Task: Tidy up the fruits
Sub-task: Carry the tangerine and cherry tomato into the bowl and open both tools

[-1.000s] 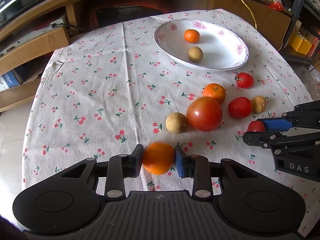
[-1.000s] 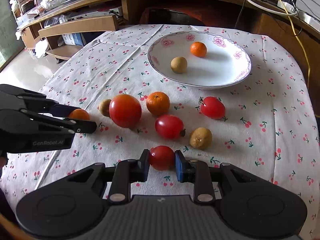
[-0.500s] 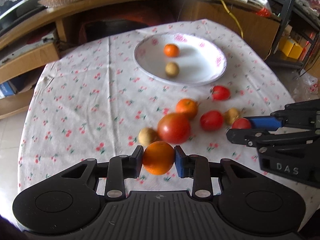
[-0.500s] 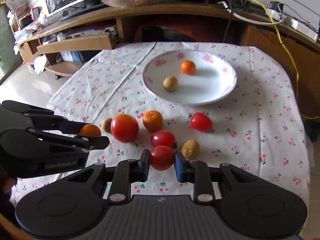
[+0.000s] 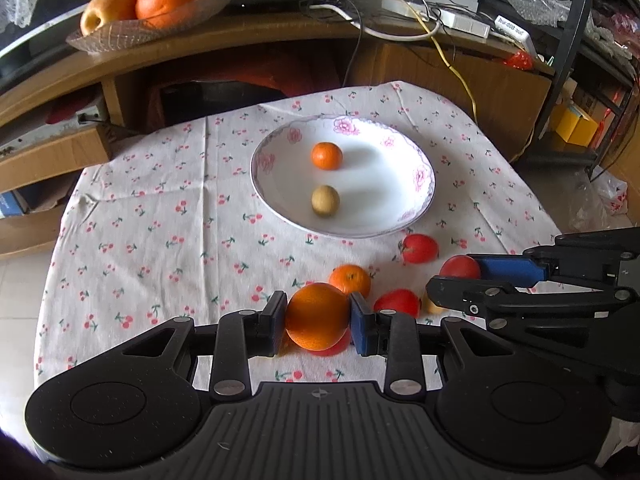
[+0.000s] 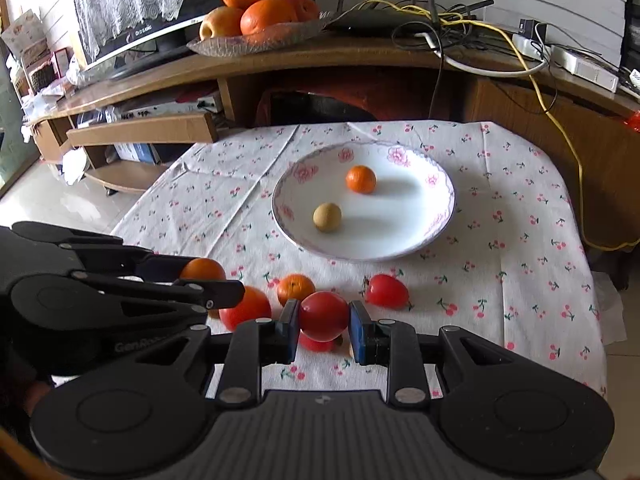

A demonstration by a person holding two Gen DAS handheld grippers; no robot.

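Note:
My left gripper (image 5: 318, 318) is shut on an orange (image 5: 317, 315), held up above the cloth. My right gripper (image 6: 323, 318) is shut on a red tomato (image 6: 323, 315), also lifted. Each gripper shows in the other's view, the right gripper (image 5: 460, 276) at the right and the left gripper (image 6: 208, 280) at the left. A white flowered plate (image 5: 416, 208) (image 6: 436, 216) holds a small tangerine (image 5: 327, 155) and a brown round fruit (image 5: 325, 200). On the cloth below lie a tangerine (image 6: 295, 289), a large tomato (image 6: 246, 307) and a red tomato (image 6: 386, 290).
The table (image 6: 520, 248) wears a cherry-print cloth and drops off at the right and front. Behind it runs a wooden shelf (image 6: 360, 56) with a glass dish of oranges (image 6: 256, 8), cables and a power strip (image 6: 576, 64).
Both grippers have risen and pulled back from the table with their fruits held. The plate and the loose fruits now look farther and lower; the shelf behind has come into view.

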